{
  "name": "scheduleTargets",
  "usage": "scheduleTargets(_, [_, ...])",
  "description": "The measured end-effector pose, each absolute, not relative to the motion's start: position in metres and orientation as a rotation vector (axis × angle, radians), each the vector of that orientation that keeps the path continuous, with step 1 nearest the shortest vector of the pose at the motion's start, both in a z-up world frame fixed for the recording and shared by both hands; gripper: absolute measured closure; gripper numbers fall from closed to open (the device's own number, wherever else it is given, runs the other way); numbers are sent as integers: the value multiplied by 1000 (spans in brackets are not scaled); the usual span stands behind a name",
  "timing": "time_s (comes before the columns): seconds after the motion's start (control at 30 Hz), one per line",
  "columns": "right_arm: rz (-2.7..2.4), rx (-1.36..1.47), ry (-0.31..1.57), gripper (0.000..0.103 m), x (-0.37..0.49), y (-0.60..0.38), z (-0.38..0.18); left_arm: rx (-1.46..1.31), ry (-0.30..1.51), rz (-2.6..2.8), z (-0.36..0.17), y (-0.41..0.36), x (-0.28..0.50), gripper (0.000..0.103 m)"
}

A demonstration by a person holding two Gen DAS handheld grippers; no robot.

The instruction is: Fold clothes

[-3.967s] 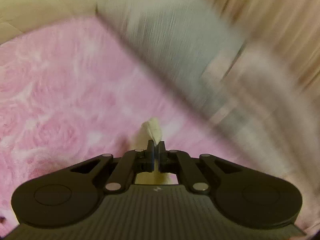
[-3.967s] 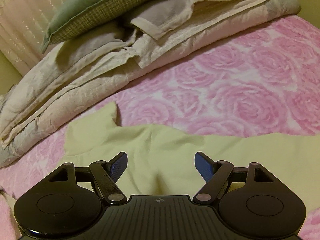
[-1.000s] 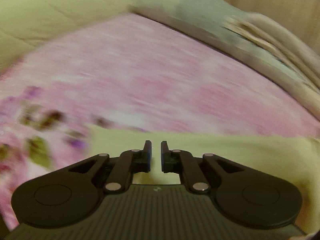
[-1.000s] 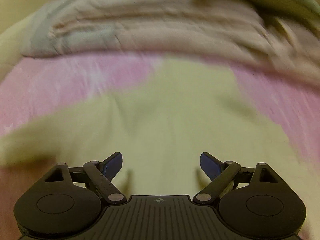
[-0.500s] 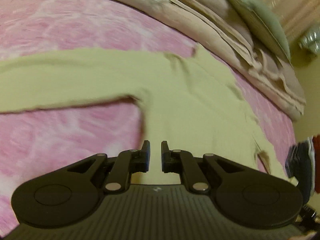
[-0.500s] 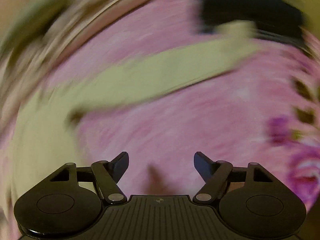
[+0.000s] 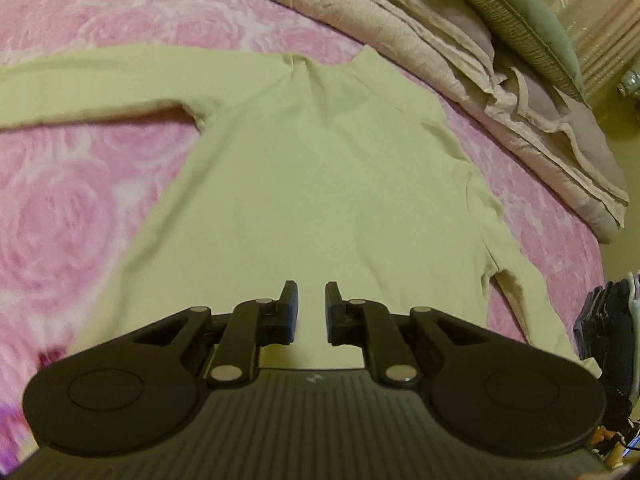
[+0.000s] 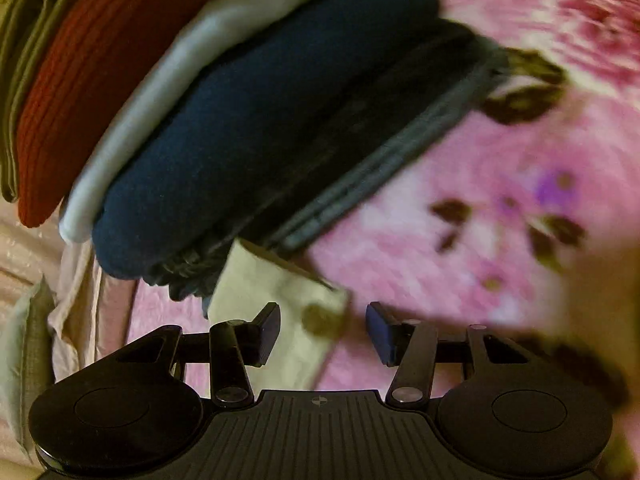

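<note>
Left gripper empty | right gripper closing | one yellow shirt | five stacked garments

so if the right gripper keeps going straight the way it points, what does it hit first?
Probably the pale yellow cloth end lying between the right gripper's open jaws; beyond it, the stack of folded clothes. Depth is unclear.

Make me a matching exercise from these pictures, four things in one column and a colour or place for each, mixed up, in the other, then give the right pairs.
Things:
1. shirt
2. pillow
3. bedspread
4. sweater

Descriptions:
A. dark blue, folded in the pile of clothes
B. pale yellow, spread flat with sleeves out
C. pink with a rose pattern
D. green, resting on the folded beige blankets

Right pairs: 1-B, 2-D, 3-C, 4-A
</note>
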State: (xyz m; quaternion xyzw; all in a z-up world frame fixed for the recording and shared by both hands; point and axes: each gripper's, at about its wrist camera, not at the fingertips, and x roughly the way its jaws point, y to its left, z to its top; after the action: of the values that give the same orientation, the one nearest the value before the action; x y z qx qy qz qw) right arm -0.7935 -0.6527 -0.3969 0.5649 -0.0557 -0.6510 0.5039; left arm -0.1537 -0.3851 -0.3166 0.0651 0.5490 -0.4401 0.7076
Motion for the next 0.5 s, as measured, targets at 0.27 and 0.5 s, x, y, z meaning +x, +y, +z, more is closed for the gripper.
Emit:
scheduleTargets(0.27, [-1654, 1174, -32, 102, -783, -621, -350, 145, 1208, -974, -312, -377, -168, 94])
scheduleTargets(0.5, [-1697, 1221, 98, 91, -770, -606, -370, 223, 1202, -944, -320, -350, -149, 89])
